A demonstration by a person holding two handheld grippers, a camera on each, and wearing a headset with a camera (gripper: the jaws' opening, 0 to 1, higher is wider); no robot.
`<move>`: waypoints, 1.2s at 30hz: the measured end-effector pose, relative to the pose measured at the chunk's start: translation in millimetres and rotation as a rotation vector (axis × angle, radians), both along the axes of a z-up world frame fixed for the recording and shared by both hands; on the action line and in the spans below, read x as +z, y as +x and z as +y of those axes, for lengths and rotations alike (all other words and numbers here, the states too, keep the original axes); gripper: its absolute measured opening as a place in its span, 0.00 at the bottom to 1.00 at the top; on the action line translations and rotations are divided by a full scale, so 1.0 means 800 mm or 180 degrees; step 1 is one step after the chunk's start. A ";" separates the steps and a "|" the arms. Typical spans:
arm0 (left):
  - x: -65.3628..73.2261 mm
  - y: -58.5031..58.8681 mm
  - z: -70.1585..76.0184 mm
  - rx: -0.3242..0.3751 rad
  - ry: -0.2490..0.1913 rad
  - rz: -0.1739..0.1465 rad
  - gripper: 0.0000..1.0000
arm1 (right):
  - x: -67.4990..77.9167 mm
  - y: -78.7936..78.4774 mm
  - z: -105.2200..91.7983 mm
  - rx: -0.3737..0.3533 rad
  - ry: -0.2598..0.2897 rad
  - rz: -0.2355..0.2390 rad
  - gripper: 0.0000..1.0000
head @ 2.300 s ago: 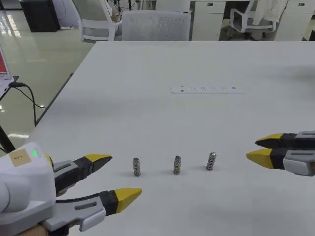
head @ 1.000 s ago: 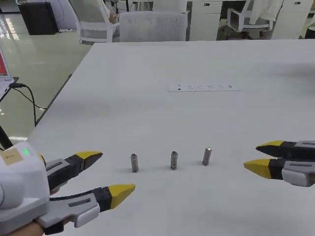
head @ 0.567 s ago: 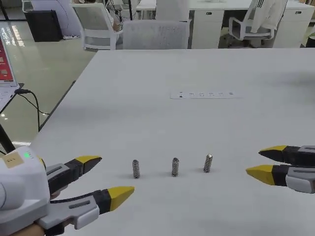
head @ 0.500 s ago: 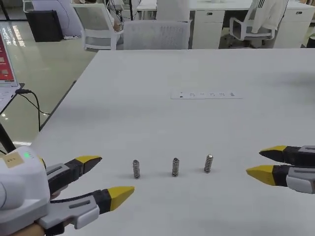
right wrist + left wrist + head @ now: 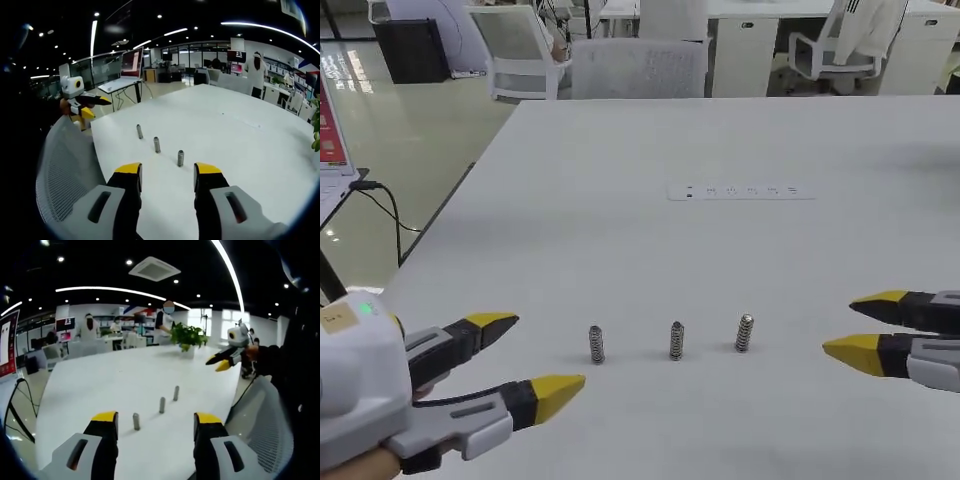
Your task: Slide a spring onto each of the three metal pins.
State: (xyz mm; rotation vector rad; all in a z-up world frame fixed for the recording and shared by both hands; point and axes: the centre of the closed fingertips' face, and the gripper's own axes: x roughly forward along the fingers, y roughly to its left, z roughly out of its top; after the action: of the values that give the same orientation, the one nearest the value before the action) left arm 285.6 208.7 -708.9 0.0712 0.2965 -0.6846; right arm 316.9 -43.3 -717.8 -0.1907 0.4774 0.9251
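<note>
My left gripper point(image 5: 525, 355) hangs released over the near left of the white table point(image 5: 620, 200), yellow-tipped jaws spread wide with nothing between them. My right gripper point(image 5: 860, 323) waits at the near right edge of the head view, its jaws likewise parted and empty. Between the two, well apart from both, three metal pins stand in a row across the tabletop: the left pin point(image 5: 597, 344), the middle pin point(image 5: 677, 341) and the right pin point(image 5: 744, 334). The springs point(image 5: 677, 346) wrap them as ridged grey coils from base nearly to top. The left and middle pins stand upright. The right pin leans slightly to the right and shows a pale, smooth tip above its coil. In the left gripper view the row runs away from my jaws toward the right gripper, held up beyond the far pin. The right gripper view shows the same line from the other end, with the left gripper past it. Farther up the table lies a white power strip point(image 5: 740, 191), and office chairs point(image 5: 638, 68) stand behind the far edge. Against the picture from half a second ago, the left gripper has slid a little leftward, away from the left pin, its jaws just as wide. The pins, their springs and the right gripper sit where they were.
</note>
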 end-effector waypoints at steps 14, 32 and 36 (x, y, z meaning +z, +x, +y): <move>-0.007 0.017 0.002 -0.0009 0.0010 0.0037 0.58 | -0.005 0.007 0.006 0.0096 0.0027 0.0005 0.44; -0.014 0.025 -0.004 -0.0077 -0.0028 0.0094 0.62 | -0.015 0.016 0.014 0.0181 0.0059 0.0042 0.49; -0.015 0.024 -0.006 -0.0098 -0.0027 0.0098 0.63 | -0.017 0.016 0.015 0.0192 0.0052 0.0055 0.50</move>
State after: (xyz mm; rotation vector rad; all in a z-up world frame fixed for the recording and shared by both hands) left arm 304.8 204.1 -721.0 0.0574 0.3225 -0.7178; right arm 329.7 -31.7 -731.3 -0.1832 0.4819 0.9902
